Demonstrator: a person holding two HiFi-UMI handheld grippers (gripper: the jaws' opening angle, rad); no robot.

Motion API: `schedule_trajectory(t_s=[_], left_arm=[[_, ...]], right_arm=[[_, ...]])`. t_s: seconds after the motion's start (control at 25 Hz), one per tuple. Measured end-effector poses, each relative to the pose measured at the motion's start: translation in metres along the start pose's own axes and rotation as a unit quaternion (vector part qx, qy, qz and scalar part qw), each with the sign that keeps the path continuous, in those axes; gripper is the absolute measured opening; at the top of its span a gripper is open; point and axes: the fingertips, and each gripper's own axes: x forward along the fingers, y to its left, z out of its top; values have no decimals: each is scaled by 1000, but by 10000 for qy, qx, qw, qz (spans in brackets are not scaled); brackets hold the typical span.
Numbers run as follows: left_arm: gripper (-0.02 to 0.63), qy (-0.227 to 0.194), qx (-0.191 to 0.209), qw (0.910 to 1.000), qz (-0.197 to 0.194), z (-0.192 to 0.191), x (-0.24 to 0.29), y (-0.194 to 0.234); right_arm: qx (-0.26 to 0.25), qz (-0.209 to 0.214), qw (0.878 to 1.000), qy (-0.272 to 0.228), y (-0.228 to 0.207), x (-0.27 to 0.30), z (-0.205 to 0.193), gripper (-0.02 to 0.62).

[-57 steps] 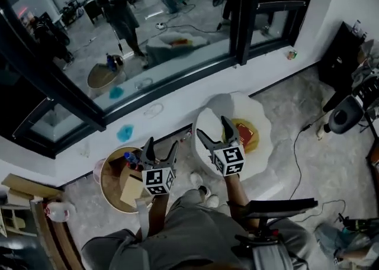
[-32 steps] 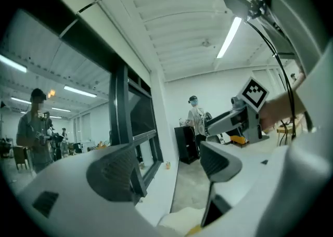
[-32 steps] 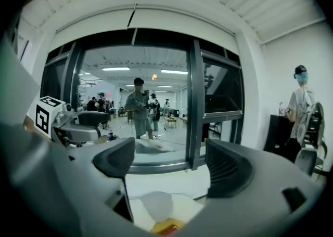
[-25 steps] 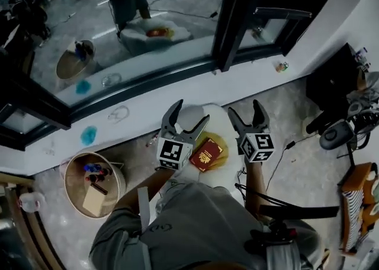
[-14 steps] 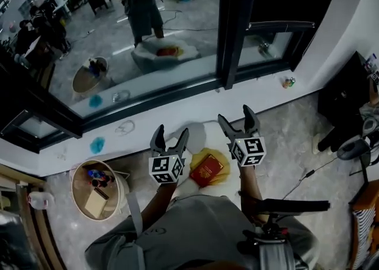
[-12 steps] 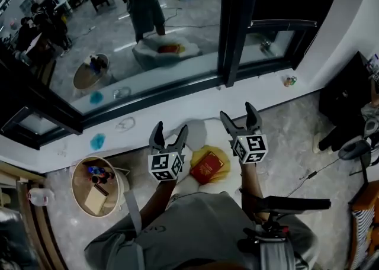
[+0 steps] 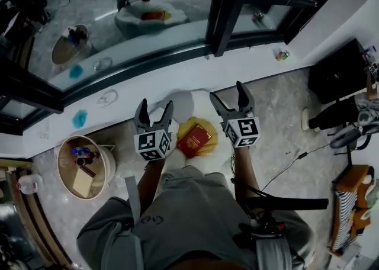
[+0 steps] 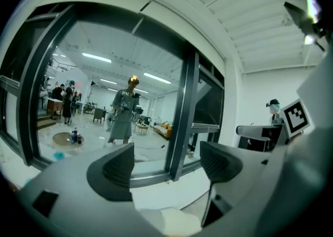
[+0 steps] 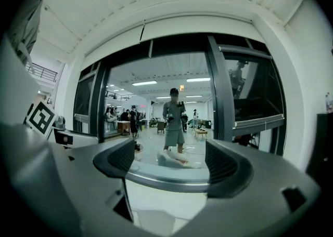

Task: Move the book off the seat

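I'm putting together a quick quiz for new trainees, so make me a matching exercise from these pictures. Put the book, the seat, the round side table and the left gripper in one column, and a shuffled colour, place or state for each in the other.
Column one
1. book
2. seat
3. round side table
4. left gripper

Column two
A. jaws apart, nothing between them
B. red, lying on the yellow middle of the seat
C. white round the edge
D. wood-coloured, on the floor at the left, small items on it

Pairs: 1-B, 2-C, 3-D, 4-A
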Motion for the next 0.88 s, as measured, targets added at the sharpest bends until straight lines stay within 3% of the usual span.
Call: schedule_trajectory(t_s=[0.16,0.32,0.6,0.88], left_arm=[[403,385,-90,9992,-25,-52,10,6],[405,846,-143,9963,-92,-128,35,6],[414,1946,-339,9797,346,-334,43,27],[453,2513,-977,9600,760,-525,30,30]], right_arm=[[18,360,9987,361,12,9,-62,428],[63,659,9947,789,12,30,-143,428],[126,1091,9689,2217,24,30,-367,428],[42,1692,9456,2779,34,18,-559,428]])
